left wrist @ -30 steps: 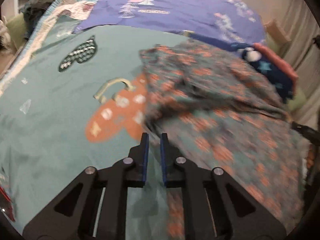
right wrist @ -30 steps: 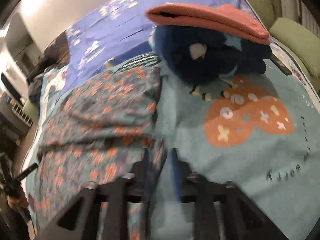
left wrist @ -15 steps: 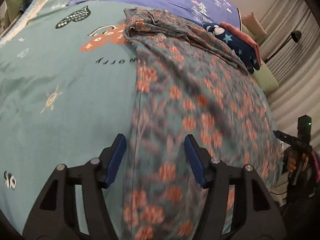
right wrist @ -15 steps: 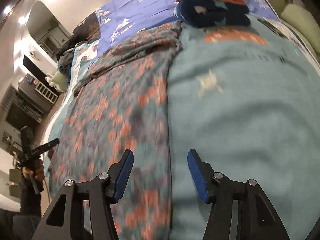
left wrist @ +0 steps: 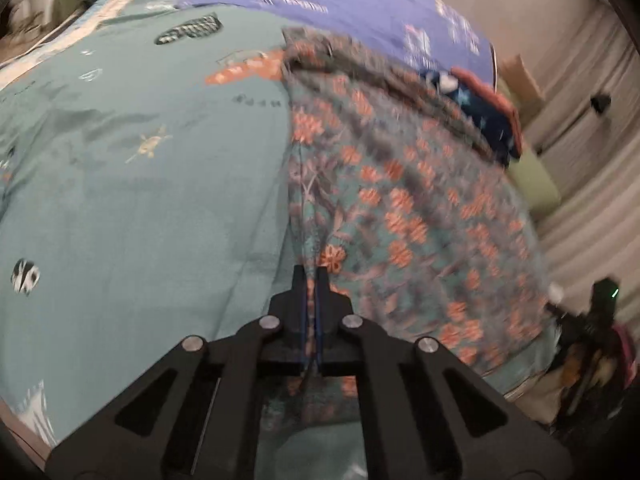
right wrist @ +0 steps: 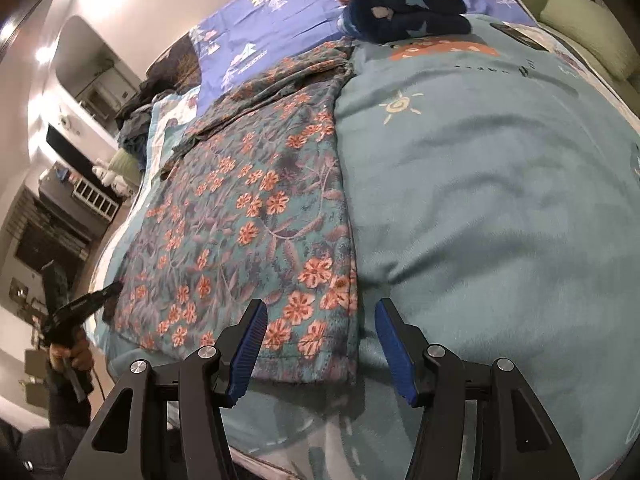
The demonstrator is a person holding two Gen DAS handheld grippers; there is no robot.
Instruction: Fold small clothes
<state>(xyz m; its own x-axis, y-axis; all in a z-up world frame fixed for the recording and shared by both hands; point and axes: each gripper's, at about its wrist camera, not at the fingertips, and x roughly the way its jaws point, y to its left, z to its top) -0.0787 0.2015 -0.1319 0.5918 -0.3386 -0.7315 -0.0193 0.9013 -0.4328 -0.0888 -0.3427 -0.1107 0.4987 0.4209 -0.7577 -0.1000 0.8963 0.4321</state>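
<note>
A teal garment with orange flowers (left wrist: pixel 400 208) lies spread lengthwise on the bed. My left gripper (left wrist: pixel 311 276) is shut on its near left edge, with cloth pinched between the blue pads. In the right wrist view the same garment (right wrist: pixel 248 208) lies flat. My right gripper (right wrist: pixel 320 304) stands open there, its fingers on either side of the near right corner without pressing on it. At that view's left edge a hand holds the left gripper (right wrist: pixel 106 294), tip at the garment's other near corner.
The teal bedspread (right wrist: pixel 480 200) covers the bed, with a purple sheet (right wrist: pixel 280 12) at its far end. A folded stack, navy under orange-red (right wrist: pixel 400 16), sits beyond the garment. A green pillow (right wrist: pixel 588 28) lies far right, dark clothes (right wrist: pixel 140 104) far left.
Both grippers drew back along the garment to its near end. The left gripper opened wide and then shut on the garment's edge. The right gripper opened and stays open.
</note>
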